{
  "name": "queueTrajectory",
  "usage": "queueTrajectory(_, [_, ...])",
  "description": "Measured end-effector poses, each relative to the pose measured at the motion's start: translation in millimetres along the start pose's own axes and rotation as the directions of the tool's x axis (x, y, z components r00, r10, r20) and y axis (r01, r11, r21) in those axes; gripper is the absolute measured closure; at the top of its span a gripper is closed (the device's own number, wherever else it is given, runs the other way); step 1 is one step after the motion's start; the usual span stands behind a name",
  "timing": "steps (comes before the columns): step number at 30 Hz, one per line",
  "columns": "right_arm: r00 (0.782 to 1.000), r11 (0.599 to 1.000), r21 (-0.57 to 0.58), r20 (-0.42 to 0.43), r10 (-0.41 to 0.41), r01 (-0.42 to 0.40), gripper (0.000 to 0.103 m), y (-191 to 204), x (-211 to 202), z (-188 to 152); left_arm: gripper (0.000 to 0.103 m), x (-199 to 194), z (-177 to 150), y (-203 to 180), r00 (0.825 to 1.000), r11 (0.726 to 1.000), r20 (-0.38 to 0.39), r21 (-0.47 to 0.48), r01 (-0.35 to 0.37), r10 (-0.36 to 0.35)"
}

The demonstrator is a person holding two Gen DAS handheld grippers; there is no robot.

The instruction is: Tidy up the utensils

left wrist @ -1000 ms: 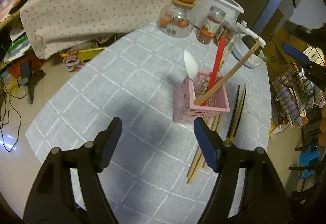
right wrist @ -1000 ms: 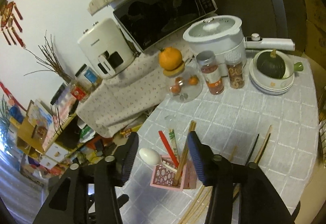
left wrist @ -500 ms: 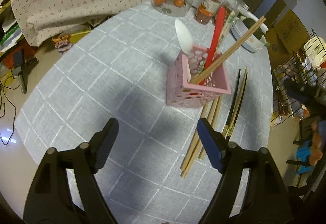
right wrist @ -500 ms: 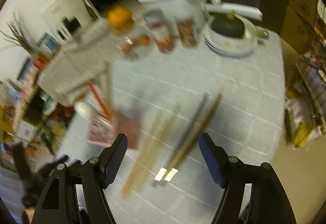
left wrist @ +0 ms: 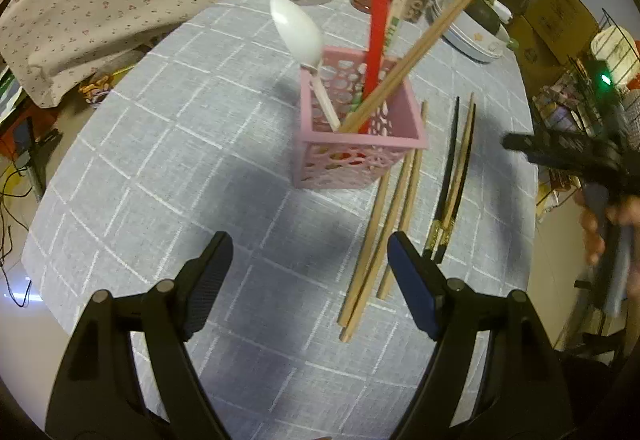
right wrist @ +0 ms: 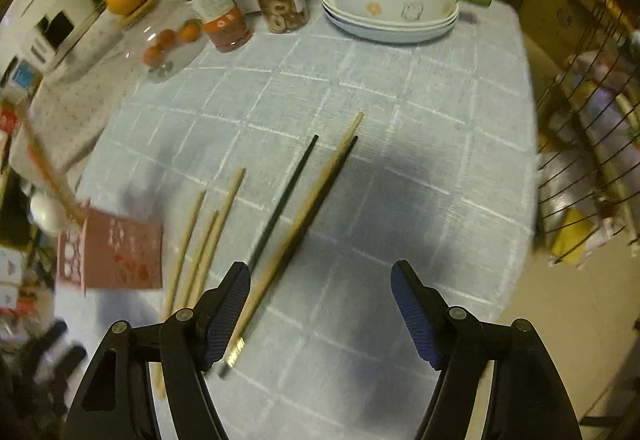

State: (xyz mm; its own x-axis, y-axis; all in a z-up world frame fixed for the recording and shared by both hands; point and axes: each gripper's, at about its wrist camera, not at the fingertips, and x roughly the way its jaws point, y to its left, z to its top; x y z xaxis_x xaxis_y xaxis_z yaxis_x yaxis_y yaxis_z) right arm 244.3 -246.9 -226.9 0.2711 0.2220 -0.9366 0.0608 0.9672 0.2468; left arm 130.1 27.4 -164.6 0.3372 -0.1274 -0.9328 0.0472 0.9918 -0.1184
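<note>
The round table under its grey-blue checked cloth [right wrist: 420,111] fills more of the right wrist view than a second ago, when that camera looked out at the microwave and rice cooker; now it looks down on the loose chopsticks. In my judgement, the right hand is dropping in for the next pick.

The pink perforated plastic holder [left wrist: 360,135] sits nearer in the left wrist view than before. It already holds a white plastic spoon [left wrist: 298,31], a red stick [left wrist: 378,35] and a leaning pair of pale wooden chopsticks [left wrist: 416,51].

Still flat on the cloth just beside the holder lie three light wooden chopsticks [right wrist: 208,240] and a dark gold-tipped pair [right wrist: 288,207].

The right gripper [right wrist: 320,304] is spread wider than a second ago and empty, its left pad just over the dark pair's gold ends. The left gripper [left wrist: 308,280] hangs spread and empty short of the holder.
</note>
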Motion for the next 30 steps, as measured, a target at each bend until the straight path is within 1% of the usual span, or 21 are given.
queueTrajectory(1, [1.000,1.000,0.000,-0.002,-0.001,0.001,0.033,0.1,4.6,3.0,0.023,0.8,-0.1,-0.6,1.000,1.000,-0.005,0.003,0.004,-0.004])
queueTrajectory(2, [1.000,1.000,-0.004,-0.003,-0.018,0.018,0.044,0.1,11.7,6.2,0.023,1.2,-0.2,-1.4,1.000,1.000,-0.007,0.003,0.005,-0.005])
queueTrajectory(3, [0.999,0.999,-0.006,-0.006,-0.034,0.034,0.057,0.2,18.0,8.9,0.023,1.6,-0.3,-2.1,1.000,1.000,-0.007,0.004,0.006,-0.006])
queueTrajectory(4, [0.999,0.999,-0.002,-0.013,-0.036,0.036,0.063,-0.6,24.3,11.5,0.023,1.6,-0.5,-2.9,1.000,1.000,-0.007,0.006,0.007,-0.007])
queueTrajectory(5, [0.999,1.000,0.005,-0.019,-0.030,0.030,0.071,-1.9,28.8,13.4,0.023,1.2,-0.4,-3.3,1.000,1.000,-0.006,0.011,0.008,-0.008])
queueTrajectory(6, [1.000,1.000,0.015,-0.023,-0.014,0.015,0.076,-3.4,33.2,15.8,0.023,1.3,-0.2,-4.1,1.000,1.000,-0.005,0.015,0.008,-0.008])
queueTrajectory(10, [1.000,0.999,0.036,-0.015,0.025,-0.024,0.077,-5.0,39.1,20.7,0.023,3.2,-1.5,-5.6,1.000,1.000,-0.014,0.022,0.010,-0.009])
queueTrajectory(14, [0.999,0.998,0.050,-0.037,0.026,-0.024,0.082,-3.8,49.2,19.4,0.023,5.8,-2.0,-4.9,0.999,1.000,-0.026,0.013,0.026,-0.025])
queueTrajectory(15, [0.999,0.997,0.058,-0.026,0.042,-0.041,0.082,-3.1,48.6,18.9,0.023,5.9,-2.4,-5.3,0.999,1.000,-0.026,0.016,0.025,-0.024])
queueTrajectory(17, [0.999,0.997,0.064,-0.038,0.033,-0.030,0.082,-1.8,50.9,20.4,0.023,5.6,-3.3,-6.0,1.000,1.000,-0.025,0.021,0.020,-0.019])
queueTrajectory(20, [0.997,0.996,0.084,-0.067,0.046,-0.040,0.083,-2.4,56.2,18.5,0.023,4.5,-4.8,-4.8,1.000,1.000,-0.020,0.022,0.016,-0.015])
queueTrajectory(24, [0.995,0.991,0.119,-0.072,0.073,-0.064,0.083,-11.0,55.1,16.7,0.023,4.2,-6.8,-2.6,1.000,1.000,-0.023,0.024,0.016,-0.015])
queueTrajectory(25, [0.995,0.991,0.113,-0.072,0.073,-0.064,0.083,-12.3,54.5,15.8,0.023,4.6,-7.3,-2.0,1.000,1.000,-0.026,0.024,0.015,-0.015])
queueTrajectory(26, [0.995,0.995,0.084,-0.073,0.060,-0.054,0.083,-11.1,54.2,14.9,0.023,5.2,-7.7,-1.4,0.999,1.000,-0.029,0.024,0.015,-0.015])
queueTrajectory(28, [0.996,0.999,0.004,-0.088,0.034,-0.034,0.083,-2.4,54.0,14.9,0.023,6.1,-8.4,-1.3,0.999,1.000,-0.034,0.025,0.016,-0.015])
queueTrajectory(30, [0.994,0.996,-0.088,-0.110,0.016,-0.026,0.083,8.7,52.7,10.8,0.023,6.7,-8.5,-1.0,0.999,0.999,-0.039,0.030,0.016,-0.015])
